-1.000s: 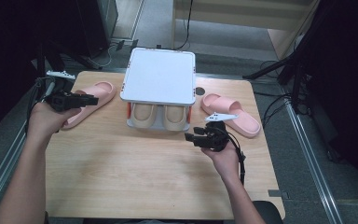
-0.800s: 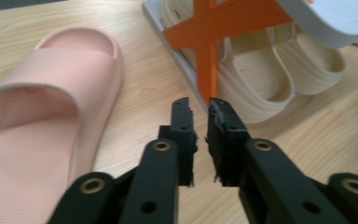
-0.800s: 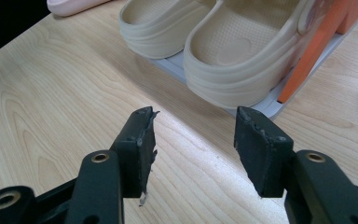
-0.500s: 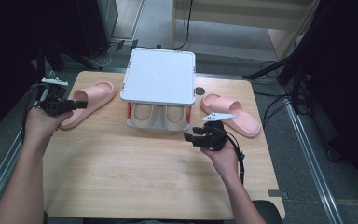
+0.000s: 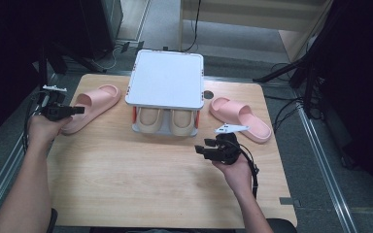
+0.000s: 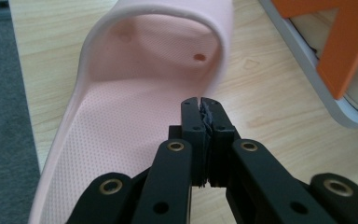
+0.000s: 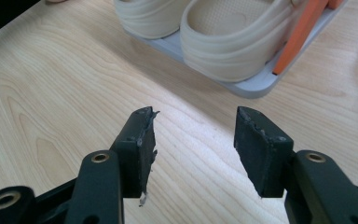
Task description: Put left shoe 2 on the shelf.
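Landmark for all positions: the grey two-level shoe rack with orange posts [image 5: 165,104] at the far middle of the light wooden worktop [image 5: 126,179].

Nearest you, your right hand-held gripper [image 5: 205,148] hovers over bare worktop just in front of the rack's right front corner. In the right gripper view its jaws stand apart with only wood grain between them; nothing is held. It points toward the rack's lower level.

Your left hand-held gripper [image 5: 80,110] sits well to the left of the rack, at the heel end of the left pink foam slipper [image 5: 90,104]. In the left gripper view its jaws are pressed together pad to pad, having just finished closing. Whether they pinch the slipper's edge or only hang above its footbed, you cannot tell from these frames. Its tips point along the slipper toward the strap arch, with an orange post of the rack off to the right of that view.

The left pink slipper lies flat on the worktop to the left of the rack, near it but apart, its toe end angled toward the rack's back left corner.

A second pink foam slipper [image 5: 240,119] lies to the right of the rack, also flat and apart from it, angled outward.

On the rack's lower level, a pair of beige rubber clogs [image 5: 165,119] stands side by side, heels toward you. The rack's white flat top [image 5: 166,77] covers their front parts.
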Demonstrator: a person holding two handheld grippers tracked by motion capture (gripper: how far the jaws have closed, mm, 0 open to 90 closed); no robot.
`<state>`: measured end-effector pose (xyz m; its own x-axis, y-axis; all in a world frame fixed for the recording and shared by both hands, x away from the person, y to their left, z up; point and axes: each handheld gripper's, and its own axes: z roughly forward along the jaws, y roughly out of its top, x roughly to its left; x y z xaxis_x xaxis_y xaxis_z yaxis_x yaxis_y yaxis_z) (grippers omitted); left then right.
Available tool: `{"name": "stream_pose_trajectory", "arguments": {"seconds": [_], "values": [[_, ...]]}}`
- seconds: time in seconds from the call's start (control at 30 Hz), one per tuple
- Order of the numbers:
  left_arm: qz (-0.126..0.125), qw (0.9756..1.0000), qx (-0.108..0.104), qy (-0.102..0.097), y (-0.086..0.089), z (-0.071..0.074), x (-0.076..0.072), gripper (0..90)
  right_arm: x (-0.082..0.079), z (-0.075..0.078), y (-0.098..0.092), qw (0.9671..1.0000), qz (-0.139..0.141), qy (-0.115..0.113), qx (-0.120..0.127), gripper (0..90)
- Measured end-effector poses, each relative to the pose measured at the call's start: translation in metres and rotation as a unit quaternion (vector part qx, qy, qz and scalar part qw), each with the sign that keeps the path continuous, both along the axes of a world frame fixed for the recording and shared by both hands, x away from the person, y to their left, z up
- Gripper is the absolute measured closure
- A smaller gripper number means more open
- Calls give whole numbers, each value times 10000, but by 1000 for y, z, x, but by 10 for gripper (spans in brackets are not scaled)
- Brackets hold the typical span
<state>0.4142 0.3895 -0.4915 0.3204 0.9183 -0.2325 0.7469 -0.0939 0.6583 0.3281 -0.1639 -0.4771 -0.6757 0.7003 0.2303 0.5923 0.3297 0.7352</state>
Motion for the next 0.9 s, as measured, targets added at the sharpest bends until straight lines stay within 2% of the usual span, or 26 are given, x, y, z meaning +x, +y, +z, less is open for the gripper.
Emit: {"name": "stream_pose_trajectory", "arguments": {"seconds": [0.07, 0.17, 0.33, 0.6, 0.9], "values": [[7, 10000, -32, 0, 0, -3, 2, 885, -1, 0, -1, 10000, -27, 7, 4, 487], [-38, 9998, 28, 182, -5, -11, 12, 883, -5, -3, -3, 10000, -78, 24, -25, 487], [-37, 9998, 24, 183, -9, -12, 15, 881, -9, -3, -9, 9998, -185, 29, -24, 482], [-66, 9997, -117, 215, -17, -14, 17, 872, -9, -3, -9, 9998, -218, 32, -27, 478], [-254, 9995, -63, 200, -35, -14, 18, 874, -8, -3, -12, 9997, -260, 36, -13, 478]]}}
